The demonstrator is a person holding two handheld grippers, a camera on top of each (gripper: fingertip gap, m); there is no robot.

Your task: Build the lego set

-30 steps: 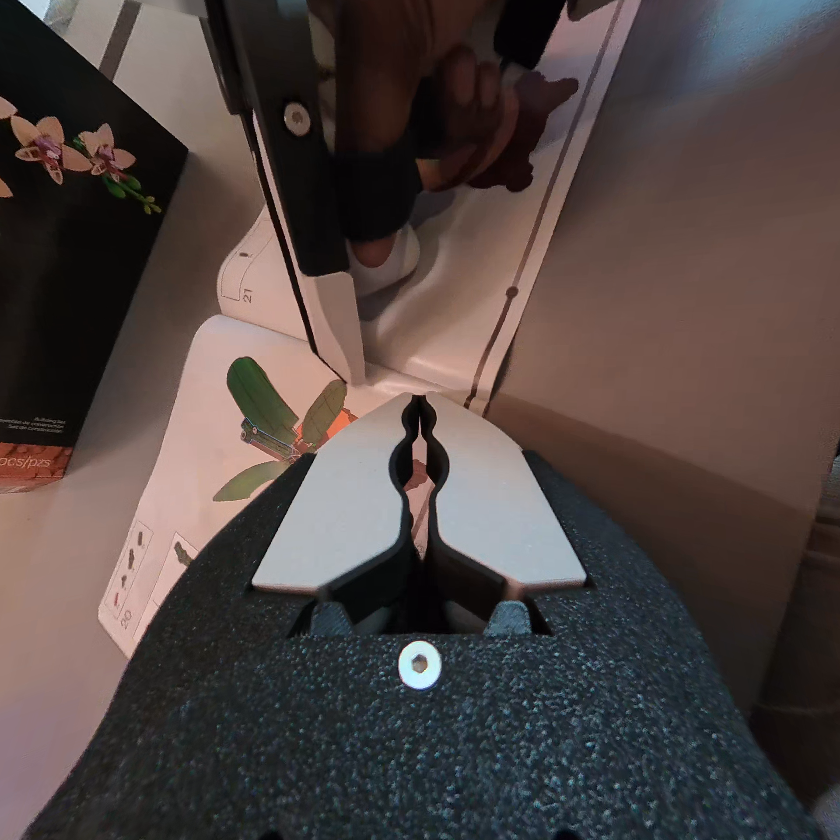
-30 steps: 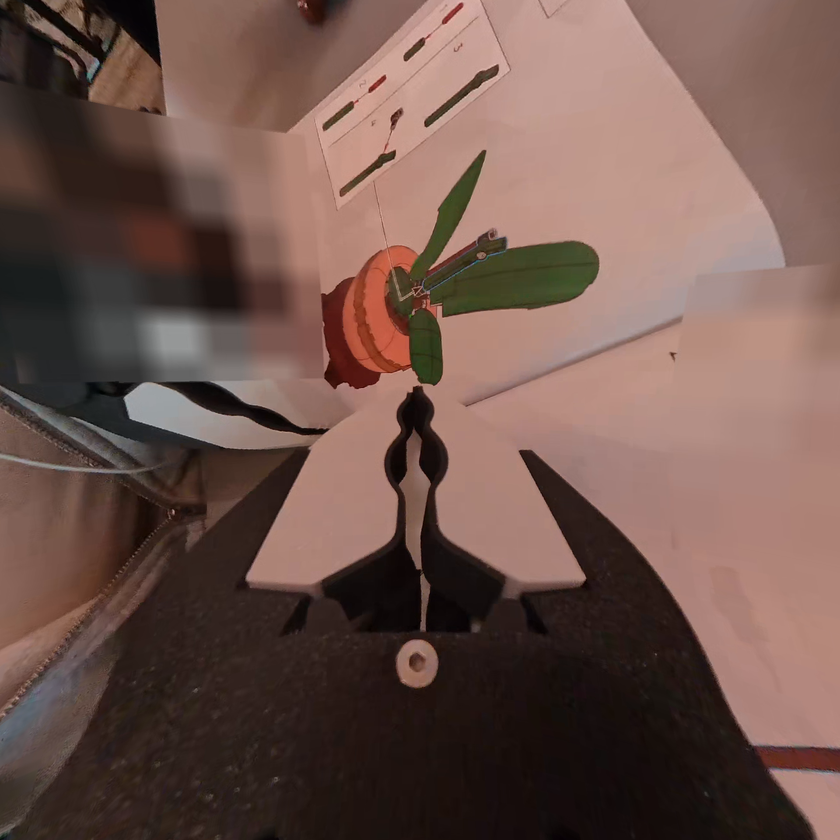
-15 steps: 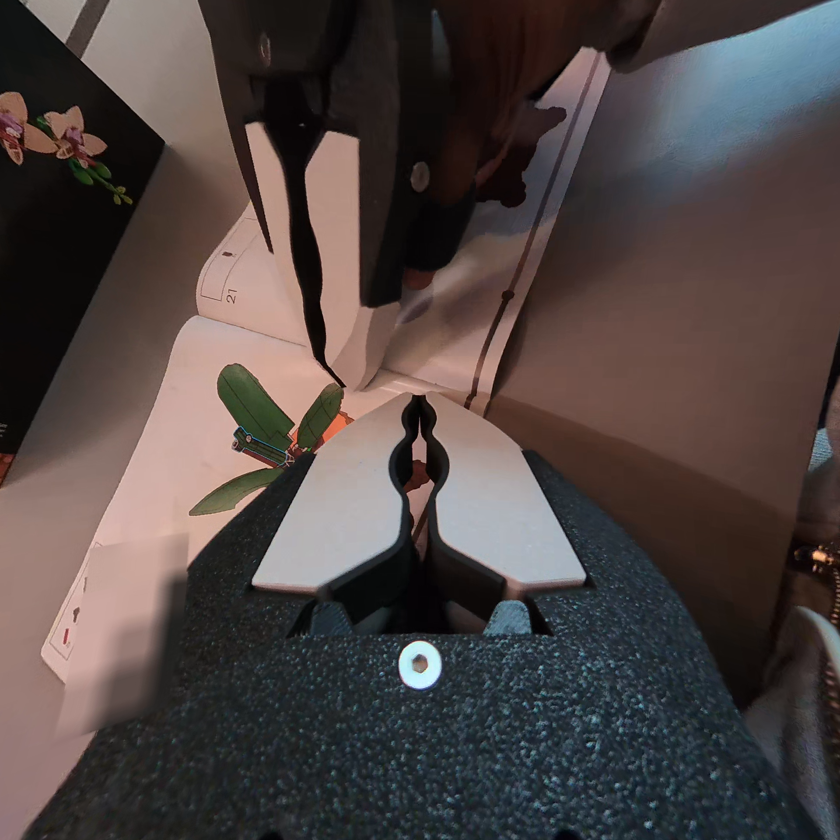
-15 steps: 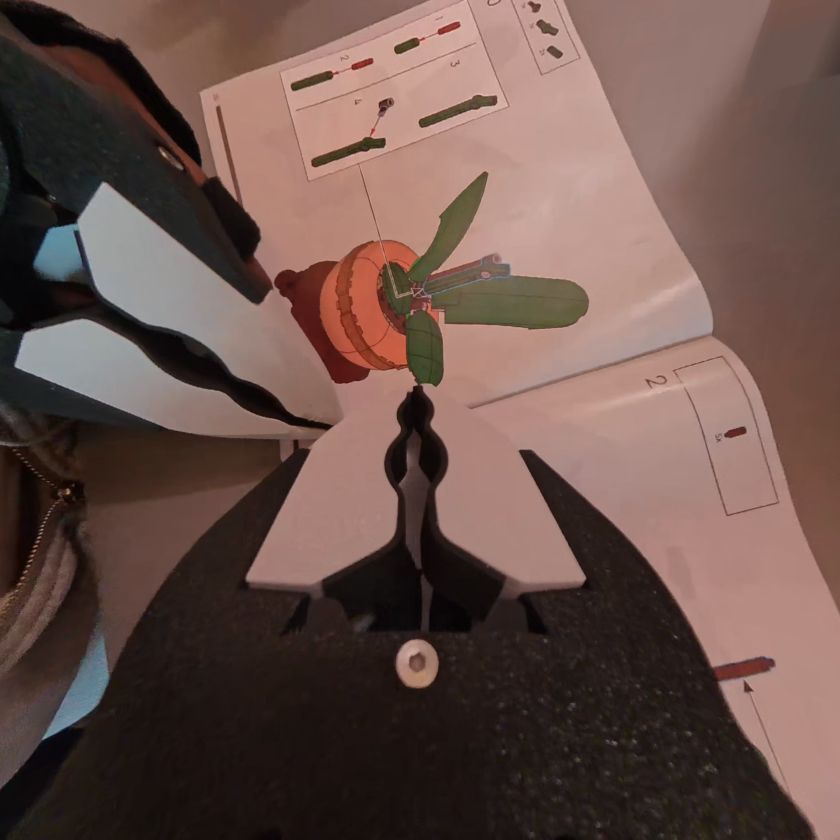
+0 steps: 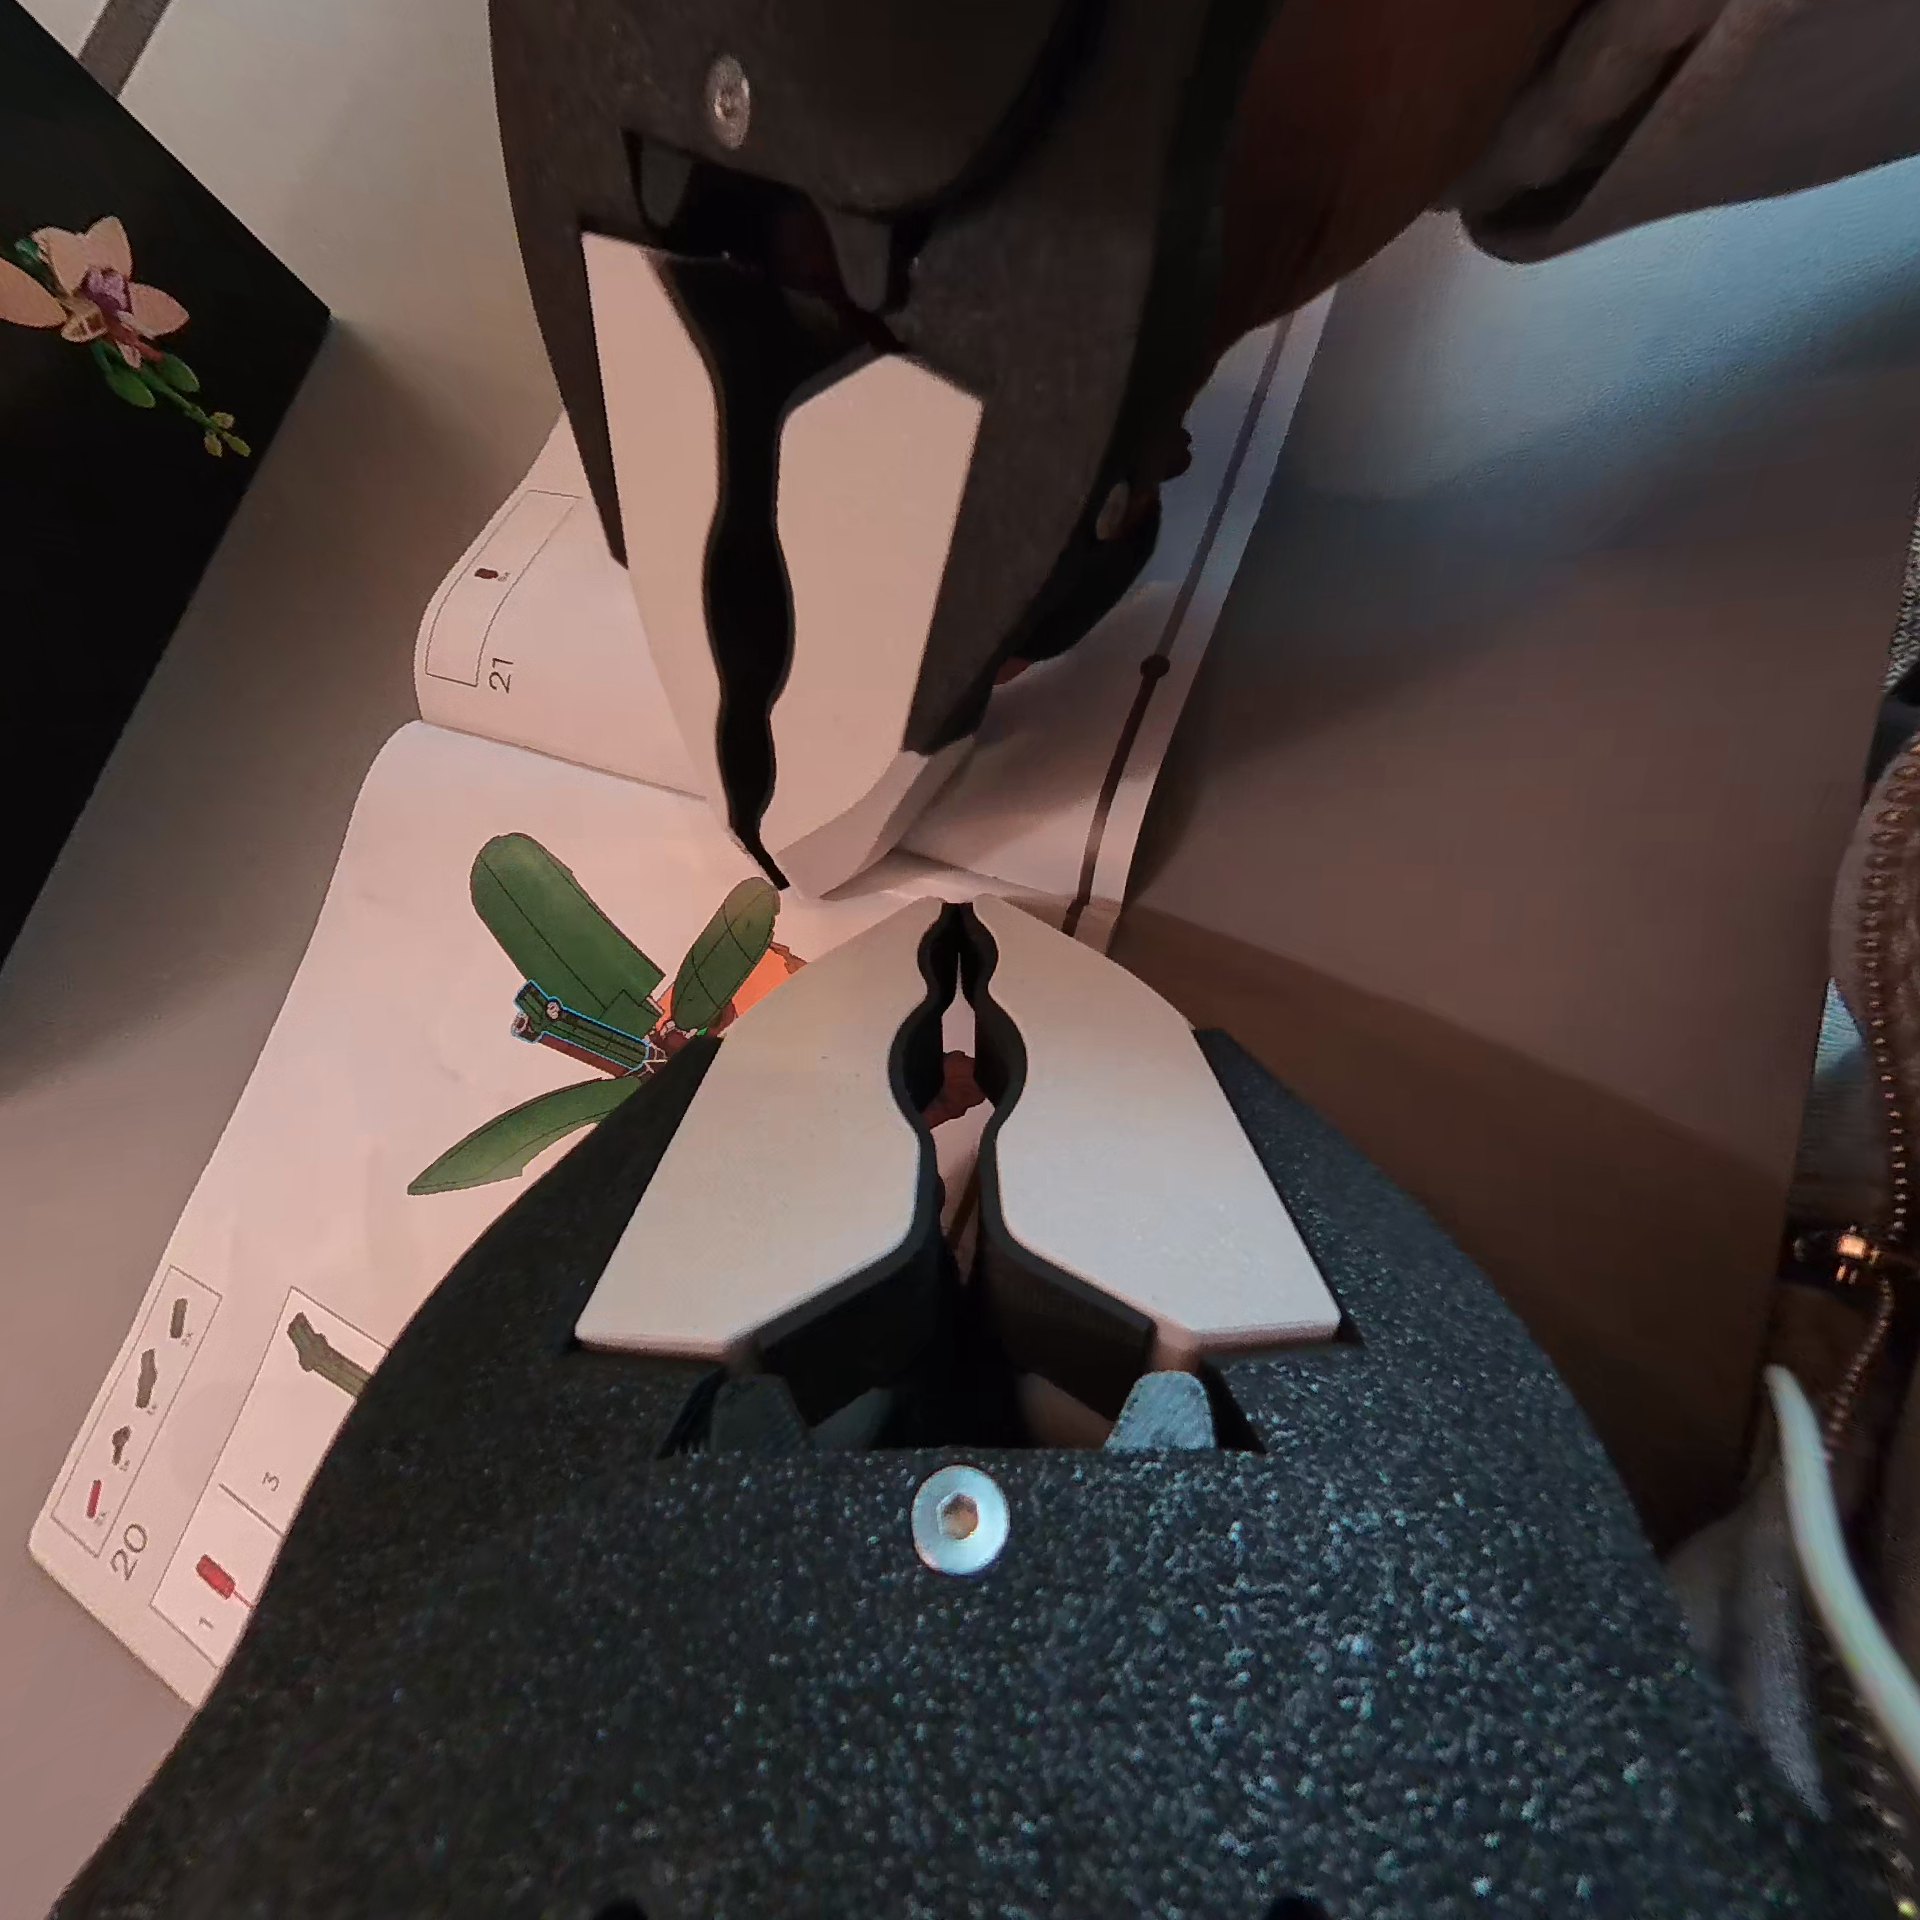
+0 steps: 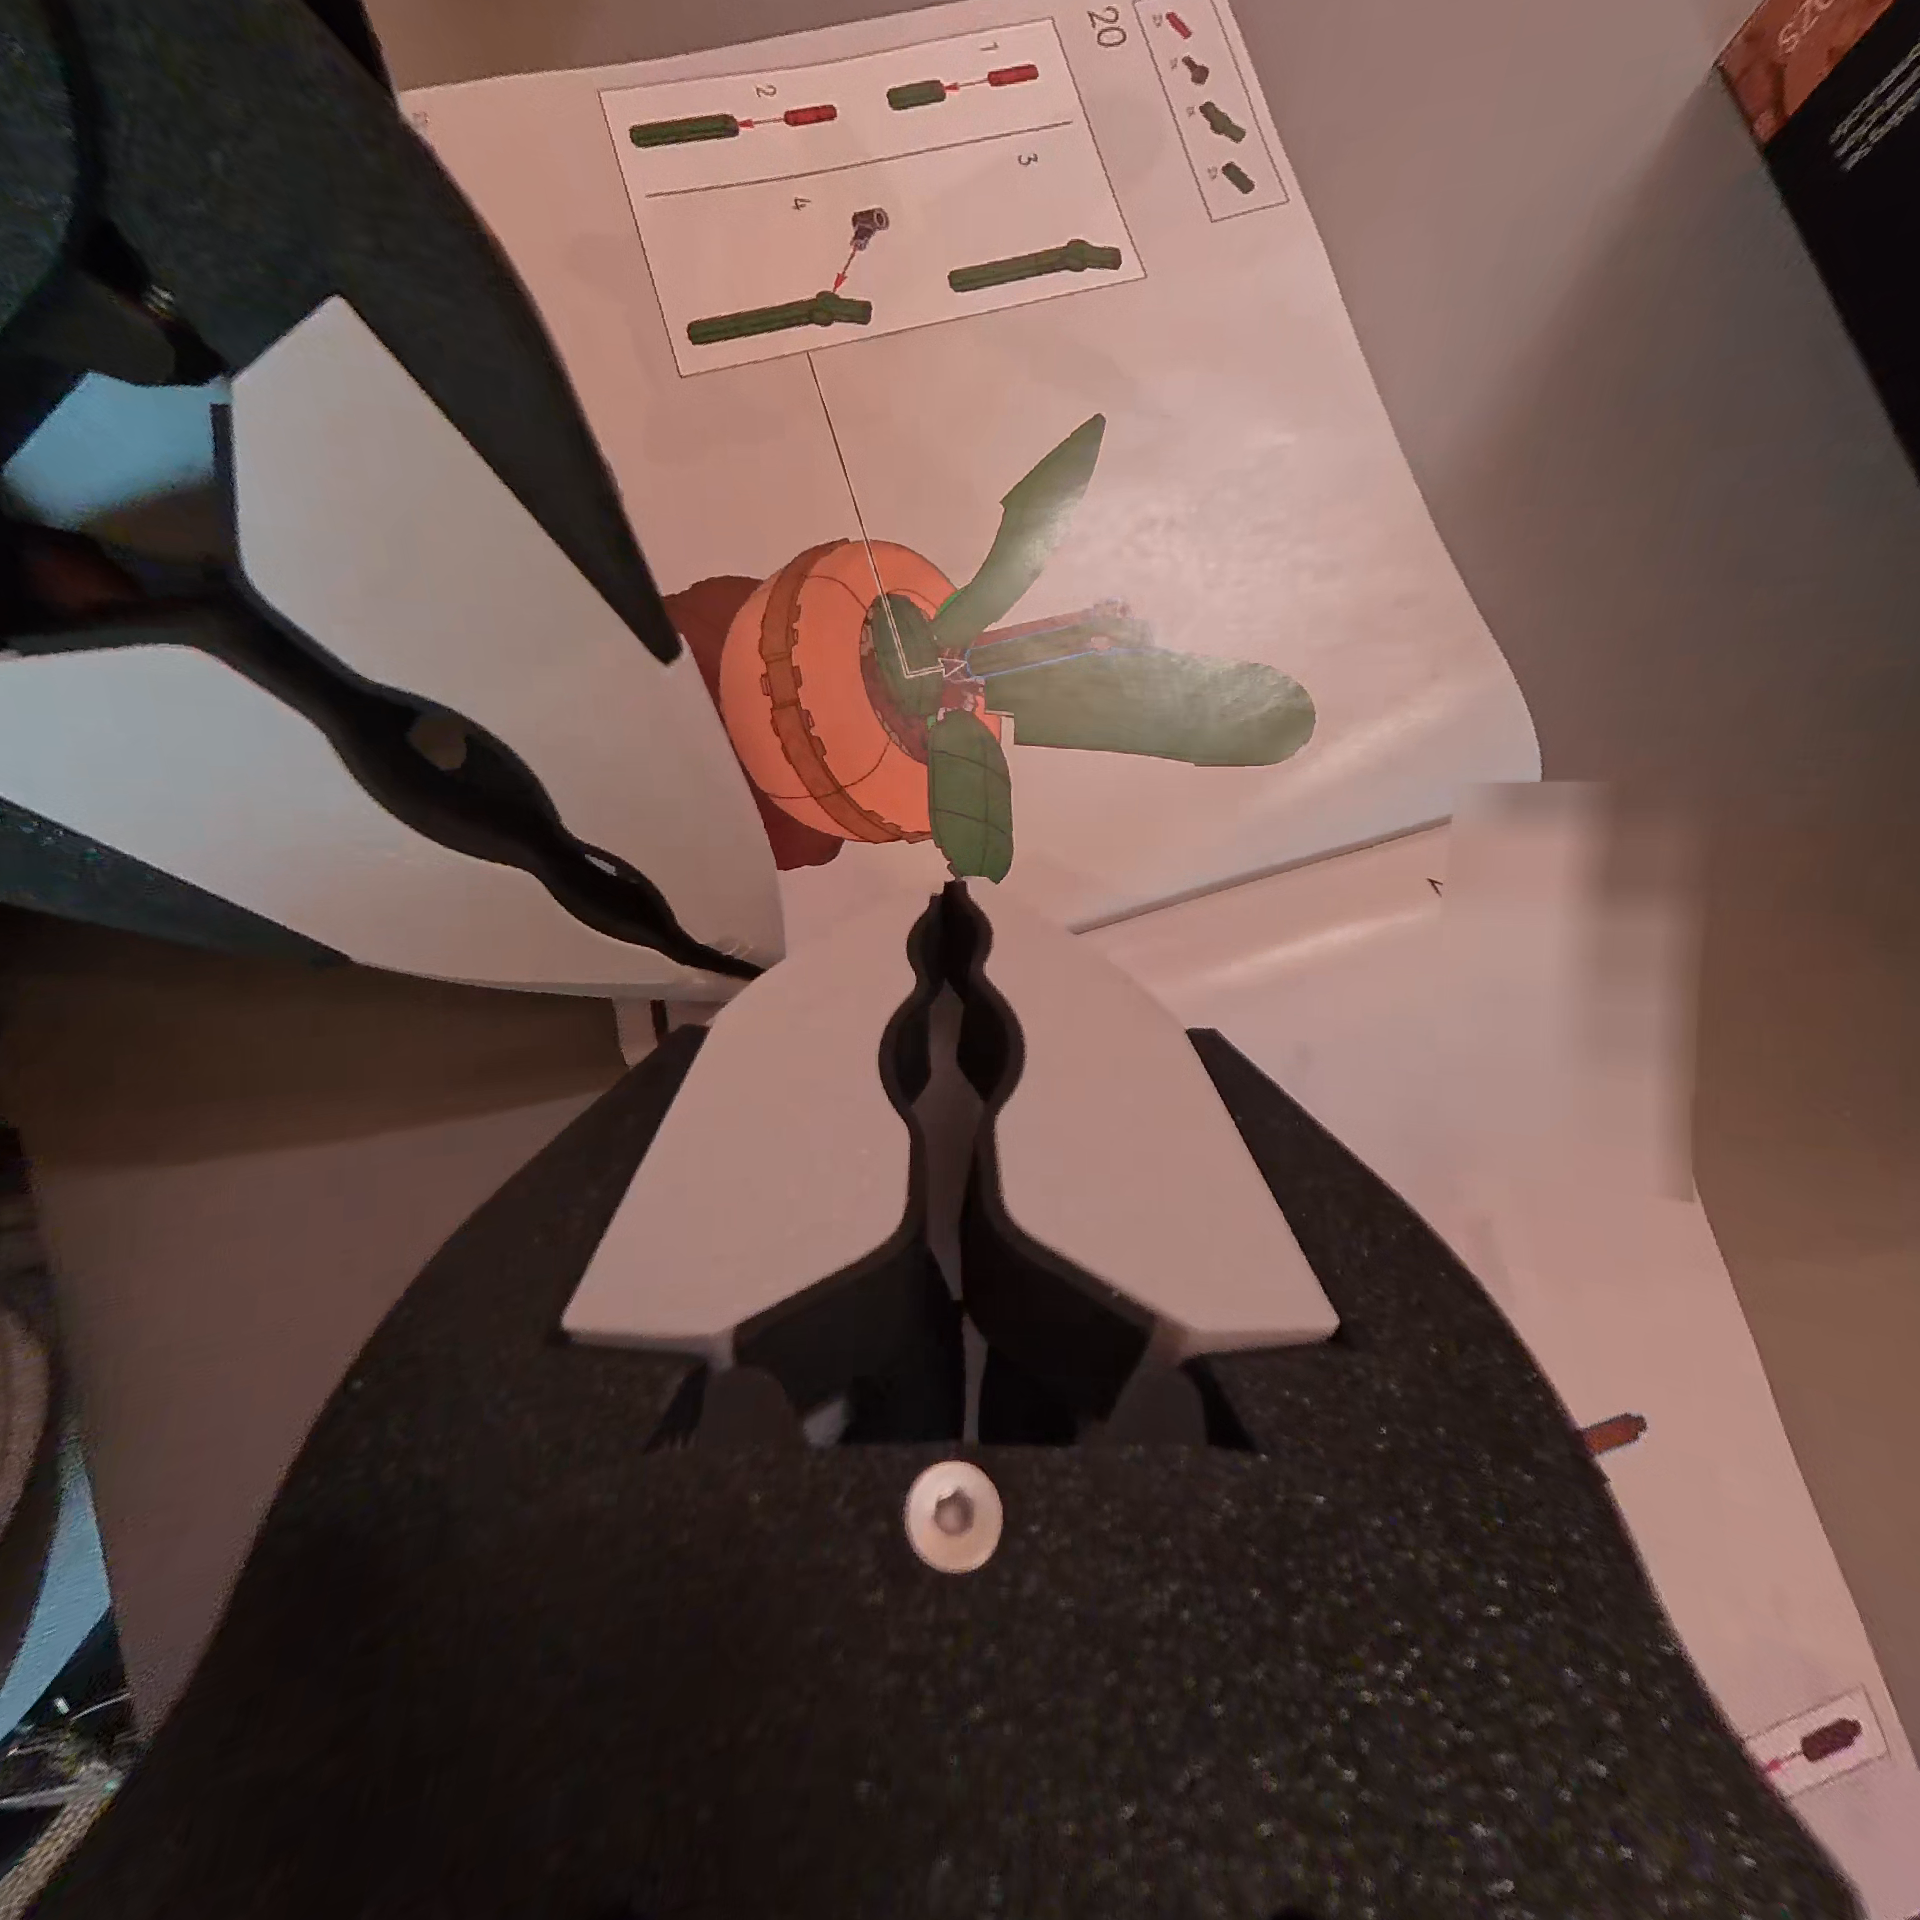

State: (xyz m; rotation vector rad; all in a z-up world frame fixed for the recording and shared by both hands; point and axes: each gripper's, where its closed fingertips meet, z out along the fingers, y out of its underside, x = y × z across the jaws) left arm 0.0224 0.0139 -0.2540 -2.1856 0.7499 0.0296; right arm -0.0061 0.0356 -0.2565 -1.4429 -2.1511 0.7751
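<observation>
Lego instruction booklet [image 6: 1195,499] lies open on the table [image 5: 1507,727]; both hand-held grippers, left [image 5: 956,914] and right [image 6: 954,896], are closed and empty, tips meeting at its fold. Best press the spine flat gently.

Booklet [image 5: 582,831] and box [image 5: 104,520] on table [image 5: 1507,727]
</observation>
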